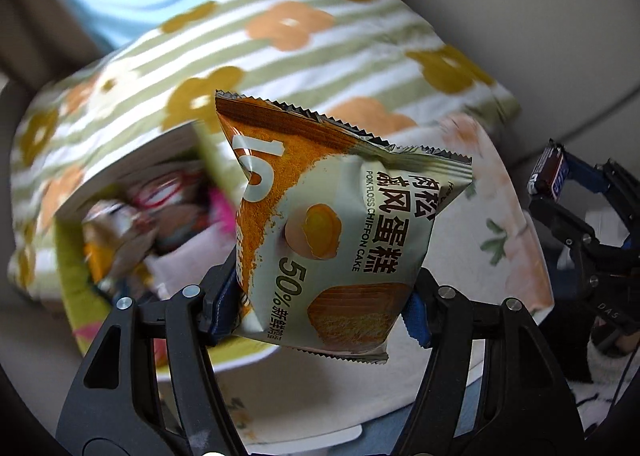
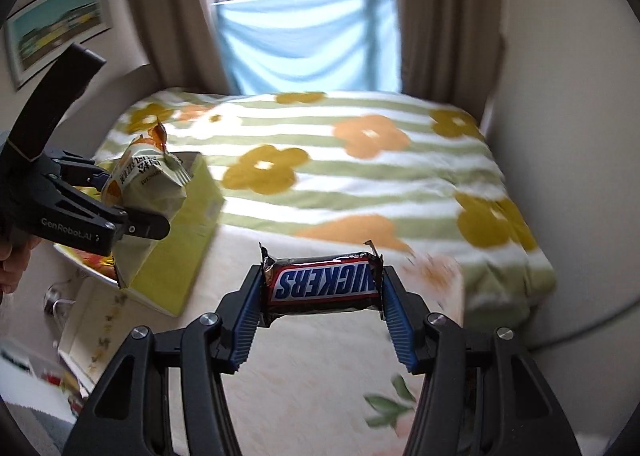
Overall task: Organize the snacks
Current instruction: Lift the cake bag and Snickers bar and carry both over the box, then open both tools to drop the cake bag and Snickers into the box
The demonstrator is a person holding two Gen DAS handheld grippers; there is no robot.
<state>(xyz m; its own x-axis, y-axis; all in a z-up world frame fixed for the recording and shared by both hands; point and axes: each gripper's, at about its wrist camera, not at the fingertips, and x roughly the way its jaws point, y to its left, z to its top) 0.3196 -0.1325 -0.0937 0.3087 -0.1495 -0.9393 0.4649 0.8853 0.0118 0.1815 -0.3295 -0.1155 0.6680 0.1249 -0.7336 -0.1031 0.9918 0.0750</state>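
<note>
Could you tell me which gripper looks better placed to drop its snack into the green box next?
Left, probably. The left gripper holds the chiffon cake packet close above the green box, while the right gripper, clamping the Snickers bar, sits farther off over the bedding.

A bed [image 2: 304,356] carries a flowered blanket [image 2: 360,168] and green box [image 2: 180,256].

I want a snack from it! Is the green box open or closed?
Open. The green box shows no lid on top, and the left wrist view looks straight in at blurry snack packets piled inside.
</note>
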